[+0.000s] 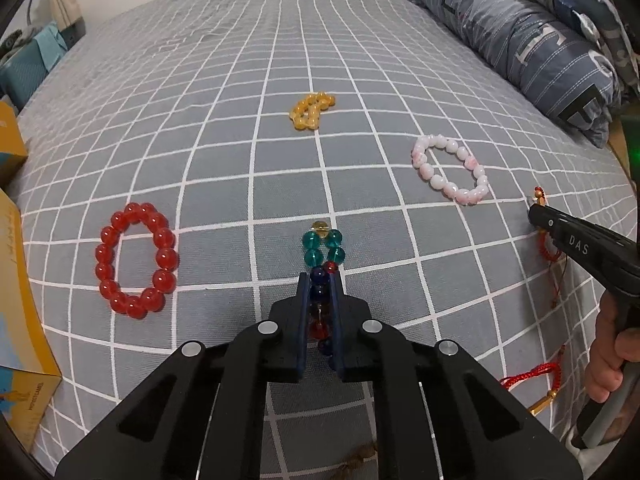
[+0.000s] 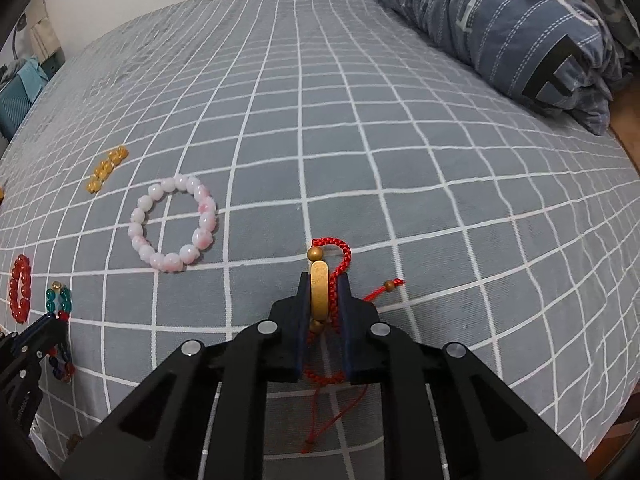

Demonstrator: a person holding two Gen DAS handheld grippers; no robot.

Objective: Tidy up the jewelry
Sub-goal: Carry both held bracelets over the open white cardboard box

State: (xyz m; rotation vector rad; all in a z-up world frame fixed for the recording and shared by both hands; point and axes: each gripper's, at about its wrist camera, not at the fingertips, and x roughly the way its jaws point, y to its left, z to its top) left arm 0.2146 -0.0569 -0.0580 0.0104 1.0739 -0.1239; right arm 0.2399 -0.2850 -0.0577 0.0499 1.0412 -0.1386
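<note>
My left gripper (image 1: 320, 276) is shut on a multicoloured bead bracelet (image 1: 323, 246); its teal and amber beads stick out past the fingertips over the bed. My right gripper (image 2: 324, 280) is shut on a red cord bracelet (image 2: 320, 292) with a gold bar and gold beads. The right gripper also shows in the left wrist view (image 1: 536, 212) at the right. A red bead bracelet (image 1: 136, 262) lies at the left, a yellow bead bracelet (image 1: 312, 110) further back, and a pink-white bead bracelet (image 1: 450, 168) to the right, also seen in the right wrist view (image 2: 174, 222).
Everything lies on a grey checked bedsheet (image 1: 240, 140). A folded blue quilt (image 1: 520, 36) lies at the back right. Yellow cardboard boxes (image 1: 20, 320) stand at the bed's left edge. A teal item (image 1: 24, 64) sits past the far left edge.
</note>
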